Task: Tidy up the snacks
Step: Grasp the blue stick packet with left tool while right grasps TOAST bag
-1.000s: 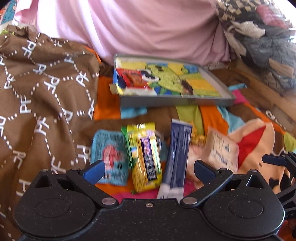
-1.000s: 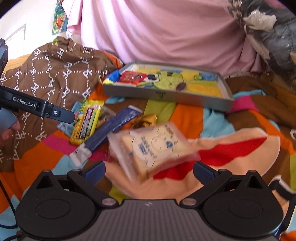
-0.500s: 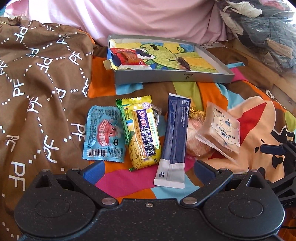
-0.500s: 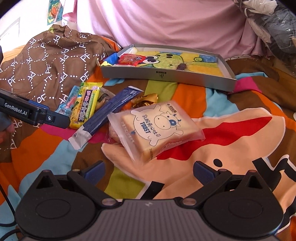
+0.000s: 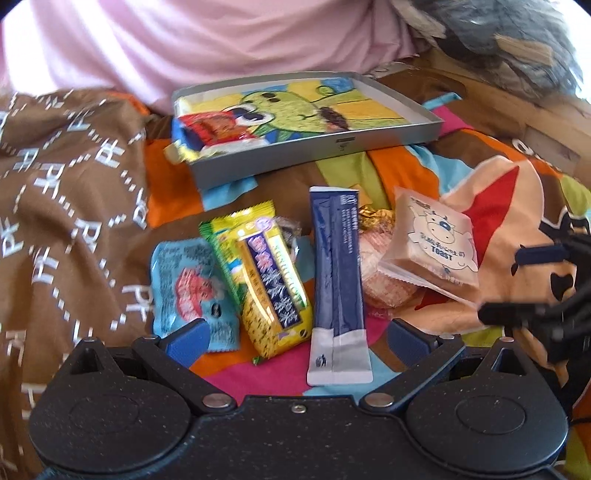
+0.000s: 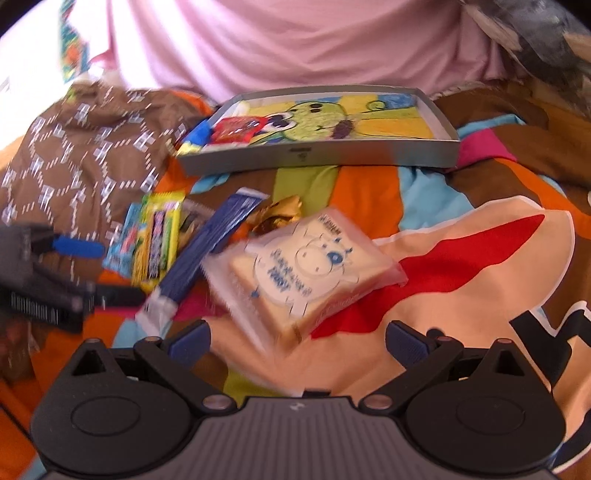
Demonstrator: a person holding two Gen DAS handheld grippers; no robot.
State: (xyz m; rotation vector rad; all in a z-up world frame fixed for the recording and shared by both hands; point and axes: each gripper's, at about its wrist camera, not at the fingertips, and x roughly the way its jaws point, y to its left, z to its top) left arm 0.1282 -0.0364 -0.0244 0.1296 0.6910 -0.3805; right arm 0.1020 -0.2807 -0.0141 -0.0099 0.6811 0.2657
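Observation:
Several snack packets lie in a row on the colourful blanket. From the left: a light-blue packet (image 5: pixel 192 291), a yellow bar (image 5: pixel 271 282), a long dark-blue stick pack (image 5: pixel 338 280) and a toast packet (image 5: pixel 432 247). A gold wrapper (image 6: pixel 279 218) peeks out behind the toast packet (image 6: pixel 310 269). A grey tray (image 5: pixel 317 146) with a cartoon lining sits beyond them, a red packet (image 5: pixel 218 127) in its left corner. My left gripper (image 5: pixel 299 338) is open just in front of the yellow bar and stick pack. My right gripper (image 6: pixel 297 341) is open, close before the toast packet.
A brown patterned quilt (image 5: pixel 62 206) is bunched up on the left. Pink fabric (image 5: pixel 207 44) hangs behind the tray, and a dark heap of clothes (image 5: pixel 517 33) fills the back right. The right gripper's fingers (image 5: pixel 535 284) reach in at the right edge of the left wrist view.
Both grippers have moved forward and lower toward the snacks since half a second ago, and both views are motion-blurred. The snacks and the tray lie where they were.

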